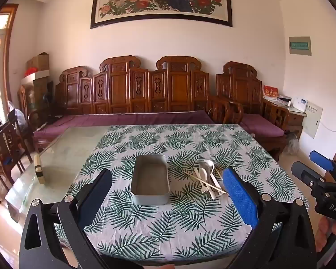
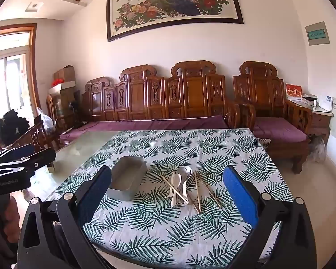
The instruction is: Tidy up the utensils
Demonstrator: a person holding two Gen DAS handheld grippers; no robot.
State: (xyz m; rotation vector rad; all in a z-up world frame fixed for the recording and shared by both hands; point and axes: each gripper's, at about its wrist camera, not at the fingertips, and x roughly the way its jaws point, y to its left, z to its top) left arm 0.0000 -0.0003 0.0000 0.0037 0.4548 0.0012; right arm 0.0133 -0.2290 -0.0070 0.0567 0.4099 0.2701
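Utensils lie in a loose heap on a leaf-print tablecloth, white spoons crossed by wooden chopsticks, more chopsticks fanned out at the heap's three o'clock side; a grey metal tin, open-topped and bare inside, sits just beside the heap at its nine o'clock, apparently placed there to take the cutlery; both tools hang above the near edge of the table, neither touching anything. Right tongs gape wide with nothing between the blue pads, the heap framed toward twelve o'clock in the gap, a stance that suggests the spoons or chopsticks are the first target; left tongs are likewise spread and unloaded, the tin dead ahead at twelve o'clock, perhaps to steady it. A glass tabletop shows bare at ten o'clock where the cloth stops, a small block resting on it; carved wooden benches with purple cushions line the far wall. Sorting has not begun; thin chopsticks lying flat on cloth could prove awkward to pinch.
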